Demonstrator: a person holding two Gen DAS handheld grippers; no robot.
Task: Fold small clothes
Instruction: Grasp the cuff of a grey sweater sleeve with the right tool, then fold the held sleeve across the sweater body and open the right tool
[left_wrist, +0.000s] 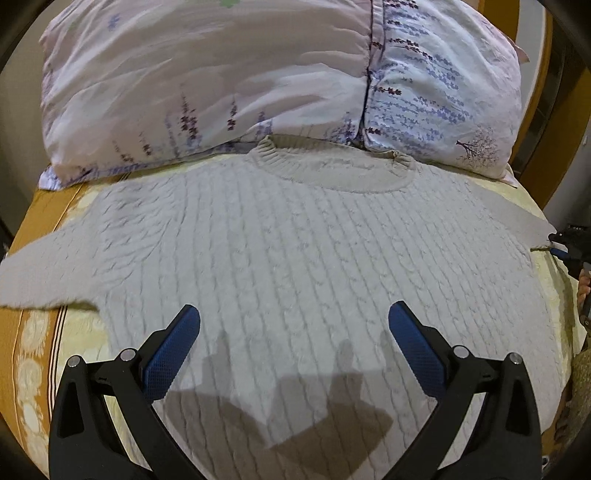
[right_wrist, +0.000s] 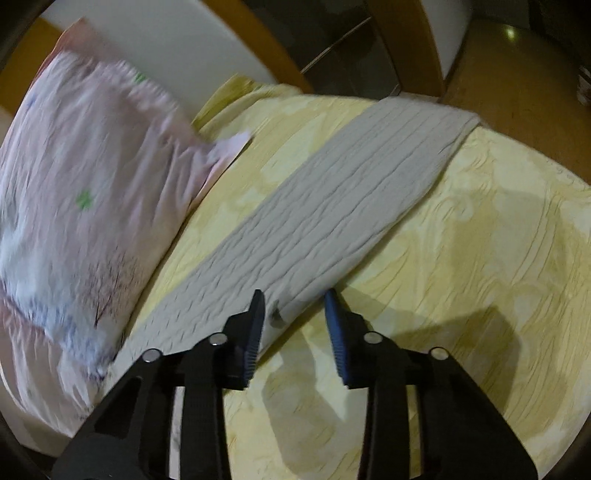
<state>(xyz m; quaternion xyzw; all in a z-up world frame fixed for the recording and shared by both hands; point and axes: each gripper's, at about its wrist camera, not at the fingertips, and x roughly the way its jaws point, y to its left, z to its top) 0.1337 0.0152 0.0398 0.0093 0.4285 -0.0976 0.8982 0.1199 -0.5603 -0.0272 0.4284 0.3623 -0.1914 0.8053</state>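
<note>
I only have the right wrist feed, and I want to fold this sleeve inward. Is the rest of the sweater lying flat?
Observer: Yes. The sweater is spread flat, with its other sleeve stretched out to the side.
Operator: Where does the collar sit?
Observer: The collar lies right against the lower edge of the pillow.
Operator: Is the left gripper holding any cloth?
Observer: No. The left gripper is wide open above the sweater's lower body, with nothing between its fingers.

Pillow (right_wrist: 85, 192): motion-blurred in the right wrist view, print unreadable. Sweater (left_wrist: 295, 266): left sleeve end cut off by frame edge; hem hidden below left tool (left_wrist: 293, 317).
</note>
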